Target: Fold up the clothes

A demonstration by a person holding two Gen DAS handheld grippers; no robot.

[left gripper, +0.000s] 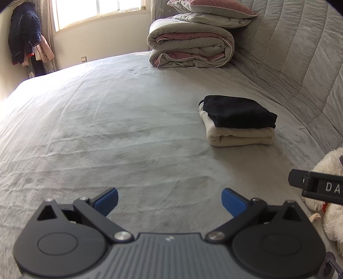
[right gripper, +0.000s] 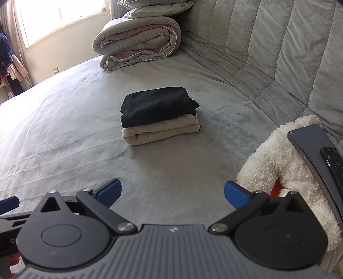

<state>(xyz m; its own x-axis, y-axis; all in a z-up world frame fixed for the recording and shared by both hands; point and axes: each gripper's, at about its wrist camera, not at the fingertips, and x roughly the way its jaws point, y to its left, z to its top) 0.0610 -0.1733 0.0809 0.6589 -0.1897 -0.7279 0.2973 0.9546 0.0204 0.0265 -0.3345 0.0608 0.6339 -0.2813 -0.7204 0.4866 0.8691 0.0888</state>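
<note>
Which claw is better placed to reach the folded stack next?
Probably the right claw: the folded stack lies nearly straight ahead of it; from the left claw it sits off to the right. Both are open.

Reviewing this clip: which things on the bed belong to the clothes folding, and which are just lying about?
Belongs to the job:
folded black garment, on top
folded cream garment, beneath it
left gripper and right gripper, both open and empty

Just lying about:
rolled duvet
pillows
white plush toy
phone
hanging clothes
</note>
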